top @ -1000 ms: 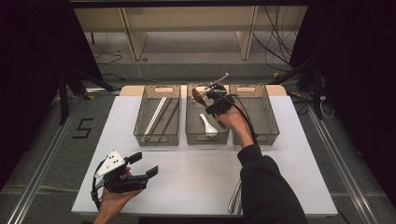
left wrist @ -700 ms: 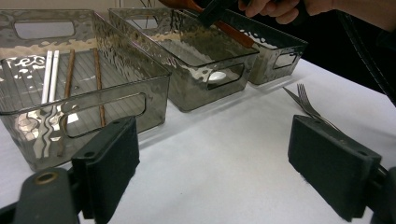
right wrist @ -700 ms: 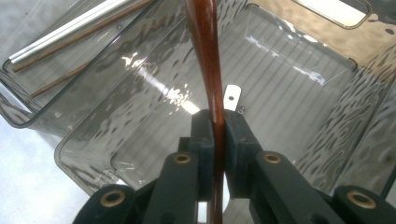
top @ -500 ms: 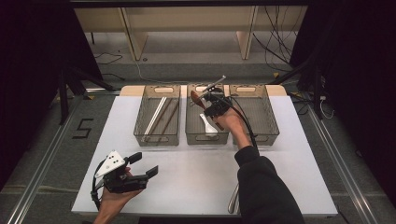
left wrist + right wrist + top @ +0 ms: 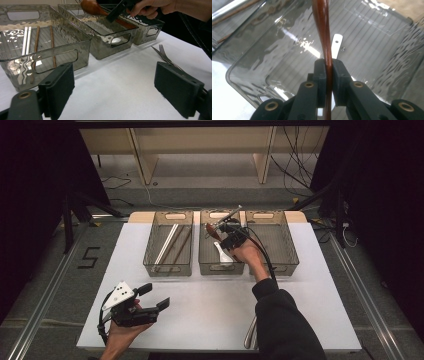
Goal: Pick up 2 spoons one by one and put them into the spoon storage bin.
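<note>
Little has shifted since the earlier frames: the right hand-held gripper (image 5: 223, 227) has stayed over the middle bin with only a slight change in the spoon's tilt, and the left one has kept its place. At the near left of the white bench (image 5: 200, 310), the left hand-held gripper (image 5: 152, 296) rests in the person's hand with its jaws spread wide and nothing between them. Beyond it stands the left bin (image 5: 168, 265), a clear smoky plastic tray holding two pale chopsticks (image 5: 26, 40) and two brown chopsticks (image 5: 51, 42) laid lengthwise. Next comes the middle bin (image 5: 221, 268), with a white spoon (image 5: 222, 255) lying on its floor. Above that bin the right hand-held gripper pinches the brown wooden spoon (image 5: 323, 27) by its handle, jaws pressed tight on it; the spoon's bowl (image 5: 211, 230) hangs over the bin's left half, clear of the bottom. Further right sits the right bin (image 5: 286, 265). Near the front edge, beside the person's dark sleeve, a fork (image 5: 163, 53) lies on the bench.
</note>
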`<state>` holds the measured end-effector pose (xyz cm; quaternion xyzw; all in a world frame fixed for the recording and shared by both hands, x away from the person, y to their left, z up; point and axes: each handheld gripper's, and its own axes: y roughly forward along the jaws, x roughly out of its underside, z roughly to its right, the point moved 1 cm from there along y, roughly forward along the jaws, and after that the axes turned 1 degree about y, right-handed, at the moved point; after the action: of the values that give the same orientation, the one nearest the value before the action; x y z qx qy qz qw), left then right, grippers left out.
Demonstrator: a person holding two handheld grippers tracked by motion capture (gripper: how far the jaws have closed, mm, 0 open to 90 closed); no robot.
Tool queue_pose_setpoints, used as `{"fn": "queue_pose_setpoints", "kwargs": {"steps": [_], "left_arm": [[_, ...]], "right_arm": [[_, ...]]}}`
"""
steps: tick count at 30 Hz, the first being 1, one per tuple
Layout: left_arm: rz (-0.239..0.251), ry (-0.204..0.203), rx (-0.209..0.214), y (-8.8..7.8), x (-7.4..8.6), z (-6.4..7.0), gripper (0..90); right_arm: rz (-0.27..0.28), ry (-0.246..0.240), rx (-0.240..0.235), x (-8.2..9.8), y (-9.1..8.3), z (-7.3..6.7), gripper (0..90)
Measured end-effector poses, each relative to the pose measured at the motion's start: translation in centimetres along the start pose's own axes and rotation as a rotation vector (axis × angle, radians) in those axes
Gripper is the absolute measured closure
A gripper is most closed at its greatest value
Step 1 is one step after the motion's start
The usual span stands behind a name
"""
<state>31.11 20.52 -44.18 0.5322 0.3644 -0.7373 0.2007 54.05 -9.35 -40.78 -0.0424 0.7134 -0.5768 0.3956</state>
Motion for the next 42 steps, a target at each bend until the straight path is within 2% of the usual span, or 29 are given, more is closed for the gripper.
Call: {"fn": "queue_pose_setpoints", "kwargs": {"steps": [5,8,11,17,20,26,33,36,37,42], "left_arm": [[0.003,-0.004,-0.001,0.0,0.0,0.0,16.0],[-0.001,-0.001,0.000,0.0,0.0,0.0,16.0],[-0.001,0.000,0.000,0.0,0.0,0.0,15.9],[-0.001,-0.001,-0.001,0.0,0.0,0.0,15.9],[-0.001,-0.002,-0.001,0.0,0.0,0.0,16.0],[-0.004,-0.001,-0.001,0.0,0.0,0.0,15.9],[-0.006,-0.001,-0.003,0.1,0.0,0.0,16.0],[-0.005,-0.004,-0.004,0.1,0.0,0.1,16.0],[-0.004,-0.004,-0.004,0.1,0.0,0.1,16.0],[-0.006,-0.001,-0.004,0.1,0.0,0.0,16.0]], "right_arm": [[-0.009,0.009,-0.021,0.0,0.0,-0.2,68.8],[0.006,0.006,-0.030,-0.1,-0.2,-0.1,61.8],[0.015,0.002,-0.041,0.0,-0.6,-0.1,57.9],[0.028,-0.018,-0.046,0.3,-1.9,-0.6,44.4],[0.047,-0.037,-0.061,0.9,-2.8,-0.9,40.5],[0.091,-0.065,-0.130,2.9,-5.0,-1.9,36.8],[0.128,-0.098,-0.163,6.1,-7.1,-2.9,35.0],[0.122,-0.099,-0.180,7.5,-7.6,-3.5,34.8],[0.127,-0.123,-0.180,8.0,-7.6,-3.6,34.8],[0.112,-0.115,-0.194,10.5,-7.5,-4.0,34.6]]}}
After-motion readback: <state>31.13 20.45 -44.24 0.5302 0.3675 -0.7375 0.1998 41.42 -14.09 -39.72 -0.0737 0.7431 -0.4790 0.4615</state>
